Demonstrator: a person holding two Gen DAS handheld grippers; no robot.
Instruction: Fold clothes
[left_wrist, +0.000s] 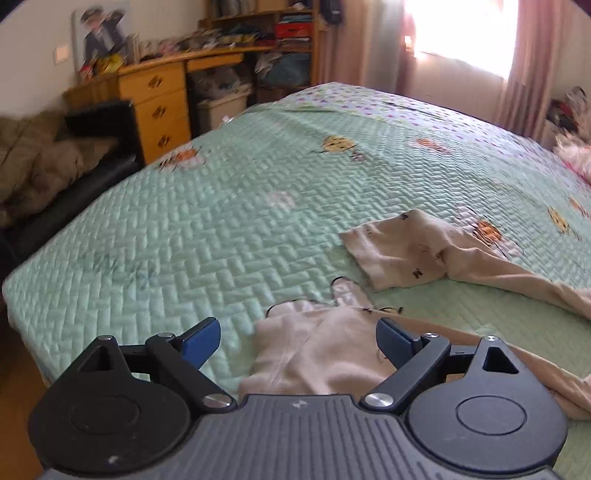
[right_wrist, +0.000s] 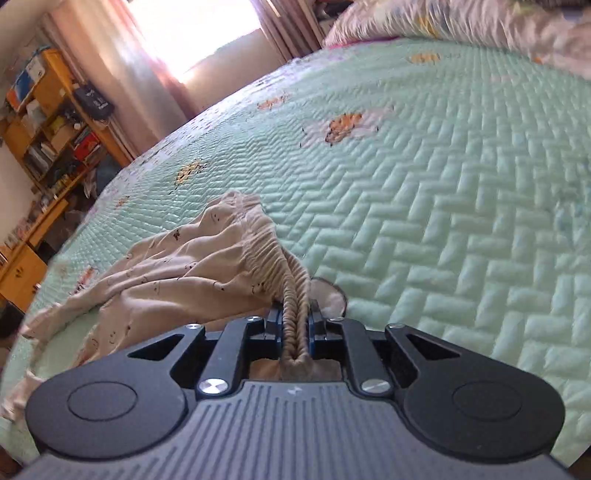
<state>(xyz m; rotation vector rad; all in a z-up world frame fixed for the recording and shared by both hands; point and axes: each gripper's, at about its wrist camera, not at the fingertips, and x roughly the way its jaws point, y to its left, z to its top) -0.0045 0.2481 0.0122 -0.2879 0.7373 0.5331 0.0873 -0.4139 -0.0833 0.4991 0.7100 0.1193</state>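
We have a pair of small beige cotton trousers with tiny dark printed figures (right_wrist: 177, 273) lying rumpled on the mint-green quilted bedspread (right_wrist: 443, 206) of the bed, filling the lower left of the right wrist view. Our right tongs (right_wrist: 295, 325) are clenched on the gathered elastic waistband (right_wrist: 291, 295), the ribbed band bunched upright between the blue pads at the lower middle of the frame; we judge this grip is meant to give us a firm corner to pull the garment straight. In the left wrist view, our left tongs (left_wrist: 297, 339) stand released, their blue fingers (left_wrist: 201, 341) spread wide on either side of a pale trouser-leg end (left_wrist: 317, 350) at the lower middle, not pressing it. The other leg's cuff (left_wrist: 391, 254) lies flat to the right of centre, apart from the first. We reckon the left tongs are set over that leg end so they can close on it and stretch the trousers against the waistband hold. Folding proper has not begun: the cloth is wrinkled and the legs splay apart.
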